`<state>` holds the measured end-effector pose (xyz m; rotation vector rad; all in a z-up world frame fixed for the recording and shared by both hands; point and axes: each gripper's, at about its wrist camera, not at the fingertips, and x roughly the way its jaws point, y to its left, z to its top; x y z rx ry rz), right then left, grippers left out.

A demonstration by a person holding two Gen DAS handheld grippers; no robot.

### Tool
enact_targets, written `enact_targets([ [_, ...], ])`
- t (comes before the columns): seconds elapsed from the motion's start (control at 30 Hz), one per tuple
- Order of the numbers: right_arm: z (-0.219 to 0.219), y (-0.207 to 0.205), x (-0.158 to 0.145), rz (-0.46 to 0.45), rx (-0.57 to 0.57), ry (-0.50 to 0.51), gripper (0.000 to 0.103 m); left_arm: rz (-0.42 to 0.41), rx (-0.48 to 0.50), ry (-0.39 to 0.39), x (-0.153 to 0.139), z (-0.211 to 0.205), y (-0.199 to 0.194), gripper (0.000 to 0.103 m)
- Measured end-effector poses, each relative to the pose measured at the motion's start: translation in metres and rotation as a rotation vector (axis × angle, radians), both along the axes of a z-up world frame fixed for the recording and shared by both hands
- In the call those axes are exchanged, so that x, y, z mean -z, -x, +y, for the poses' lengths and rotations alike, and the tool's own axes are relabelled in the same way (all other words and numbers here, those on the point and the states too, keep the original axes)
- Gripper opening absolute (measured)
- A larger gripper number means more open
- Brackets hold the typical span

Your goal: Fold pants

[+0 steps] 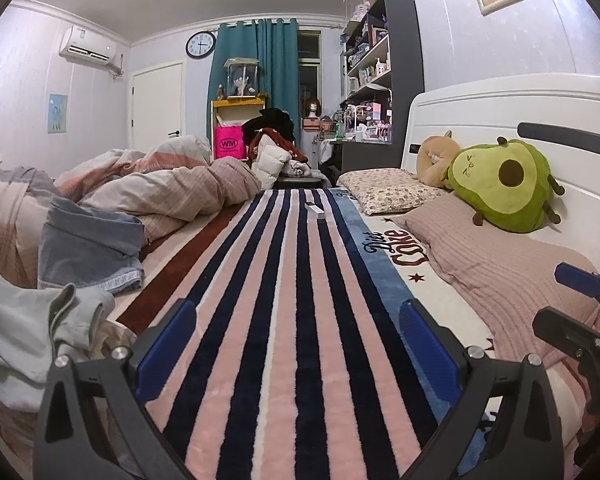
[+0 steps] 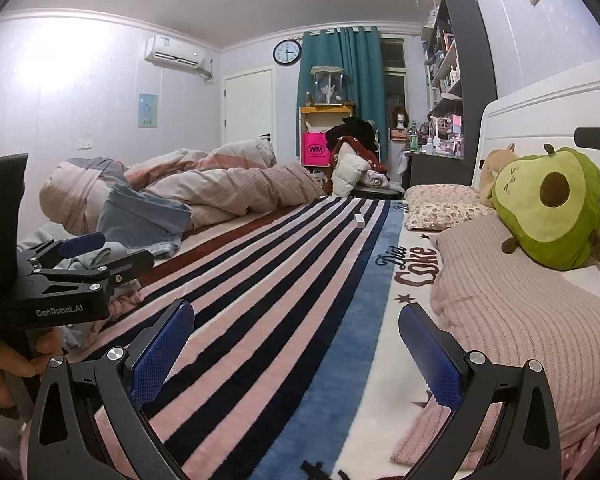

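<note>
Left wrist view: the left gripper (image 1: pixel 296 344) hangs low over the striped blanket (image 1: pixel 284 300) with its jaws spread wide and nothing between them. The jeans (image 1: pixel 86 250), which I take to be the pants, lie off to the left at the foot of the rumpled duvet (image 1: pixel 172 184). They sit as a thick, roughly squared slab of pale blue denim with a frayed hem along the near edge. Whether that is a finished fold or a loose heap I cannot tell from this angle. A limp grey-green garment (image 1: pixel 28 328) is crumpled just in front of them. The right gripper (image 1: pixel 580 320) shows at the right edge, over a ribbed pink pillow (image 1: pixel 500 272).

Right wrist view: the right gripper (image 2: pixel 296 348) also has its jaws wide apart and empty, aimed along the plush blanket toward a small white box (image 2: pixel 359 219). The left gripper (image 2: pixel 88 256) is seen side-on, held by a hand (image 2: pixel 4 364), and the jeans (image 2: pixel 144 220) lie beyond it.

Both grippers are free and well apart from the denim, which fits either a reach about to be made or a bundle already set aside. Denim is stiff and heavy and holds a crease well, while the fleecy blanket under it would drag on cloth pulled across it.
</note>
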<state>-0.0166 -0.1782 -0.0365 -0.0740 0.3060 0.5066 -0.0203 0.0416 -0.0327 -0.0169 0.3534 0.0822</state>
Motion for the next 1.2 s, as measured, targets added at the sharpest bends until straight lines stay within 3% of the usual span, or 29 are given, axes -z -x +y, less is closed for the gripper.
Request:
enact_targets([
  [1.2,0.0086,0.0001,0.0011,0.014,0.010,-0.010,0.102,0.003,-0.001,0.003,0.0012,0.0003,-0.0007,0.100],
])
